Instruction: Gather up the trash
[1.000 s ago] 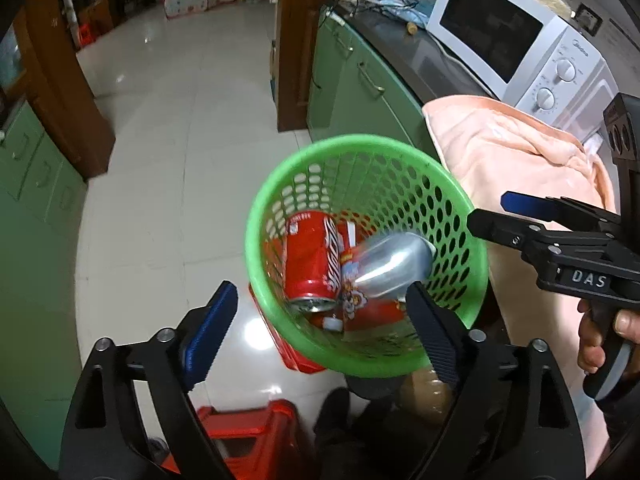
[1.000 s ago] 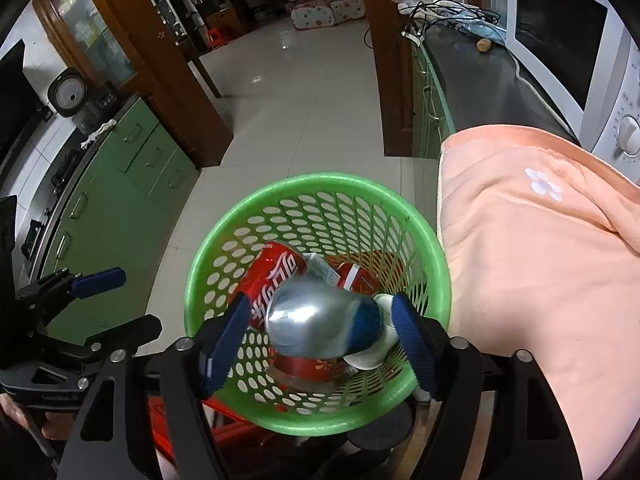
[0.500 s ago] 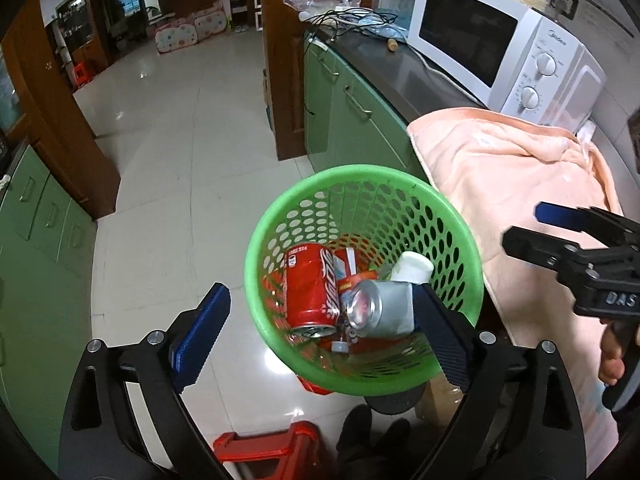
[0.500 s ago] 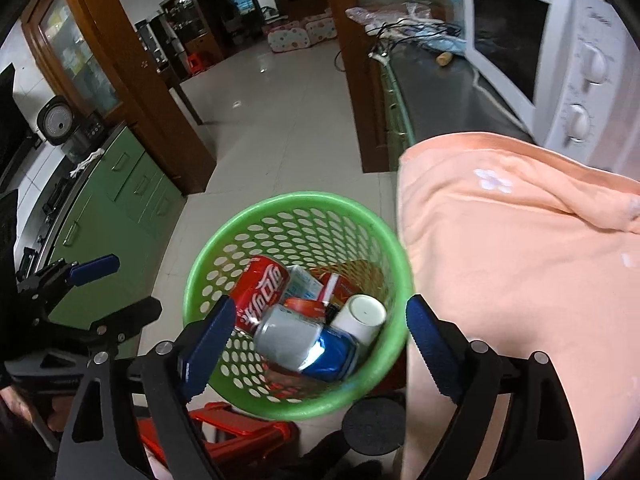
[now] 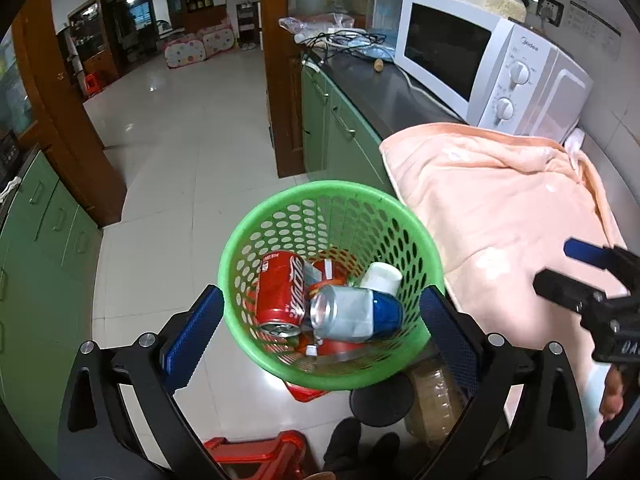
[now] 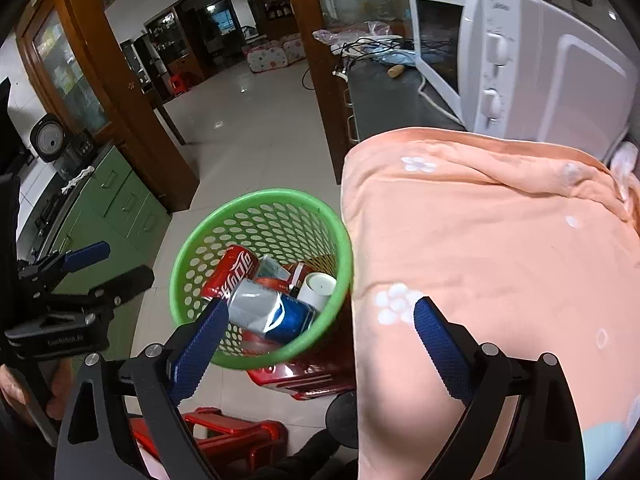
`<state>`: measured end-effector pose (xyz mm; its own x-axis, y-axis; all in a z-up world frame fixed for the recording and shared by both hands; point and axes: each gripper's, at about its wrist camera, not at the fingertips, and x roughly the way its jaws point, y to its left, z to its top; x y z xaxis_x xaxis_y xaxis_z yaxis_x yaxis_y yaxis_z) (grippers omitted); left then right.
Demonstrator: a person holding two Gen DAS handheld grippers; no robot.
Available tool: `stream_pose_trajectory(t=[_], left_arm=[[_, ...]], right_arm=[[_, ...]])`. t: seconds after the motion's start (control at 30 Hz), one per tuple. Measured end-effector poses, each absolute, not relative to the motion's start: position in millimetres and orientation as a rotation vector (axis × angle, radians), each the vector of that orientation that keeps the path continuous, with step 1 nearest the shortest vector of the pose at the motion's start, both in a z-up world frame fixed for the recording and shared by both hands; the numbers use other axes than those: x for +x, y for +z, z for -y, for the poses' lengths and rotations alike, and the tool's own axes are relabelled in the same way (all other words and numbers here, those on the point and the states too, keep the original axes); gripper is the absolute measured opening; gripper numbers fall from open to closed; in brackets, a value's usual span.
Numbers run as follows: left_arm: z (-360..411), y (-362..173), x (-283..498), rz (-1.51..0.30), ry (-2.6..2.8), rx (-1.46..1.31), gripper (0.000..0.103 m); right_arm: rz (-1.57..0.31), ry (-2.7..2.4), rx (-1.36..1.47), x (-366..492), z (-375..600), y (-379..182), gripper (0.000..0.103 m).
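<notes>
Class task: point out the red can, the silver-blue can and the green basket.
red can (image 5: pixel 280 288), left wrist view, on its side wall
silver-blue can (image 5: pixel 352 314), left wrist view, on its silver body
green basket (image 6: pixel 260 200), right wrist view, on its far rim

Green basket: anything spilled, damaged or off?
Nothing spilled. The silver-blue can looks dented, lying on its side across the red cola can inside the green basket. A white cup sits beside them.

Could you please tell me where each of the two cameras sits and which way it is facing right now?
Left wrist: on the left claw, looking down into the green basket; its open fingers and the right claw show.
Right wrist: on the right claw, above the basket's edge and the peach blanket; the left claw shows.
Shared: basket, red can, silver-blue can, blanket, microwave.
</notes>
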<state>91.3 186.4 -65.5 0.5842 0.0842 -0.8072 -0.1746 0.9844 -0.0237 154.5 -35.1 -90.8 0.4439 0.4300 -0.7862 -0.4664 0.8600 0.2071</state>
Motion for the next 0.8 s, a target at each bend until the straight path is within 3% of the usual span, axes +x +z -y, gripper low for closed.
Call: stream_pose_trajectory(t=[0.8], left_arm=[[-100.6,-18.5,41.6,-0.799,0.179,-0.070,0.097]], right_arm=[[-0.856,0.506,-0.022,82.0,117.2,-58.6,0.093]])
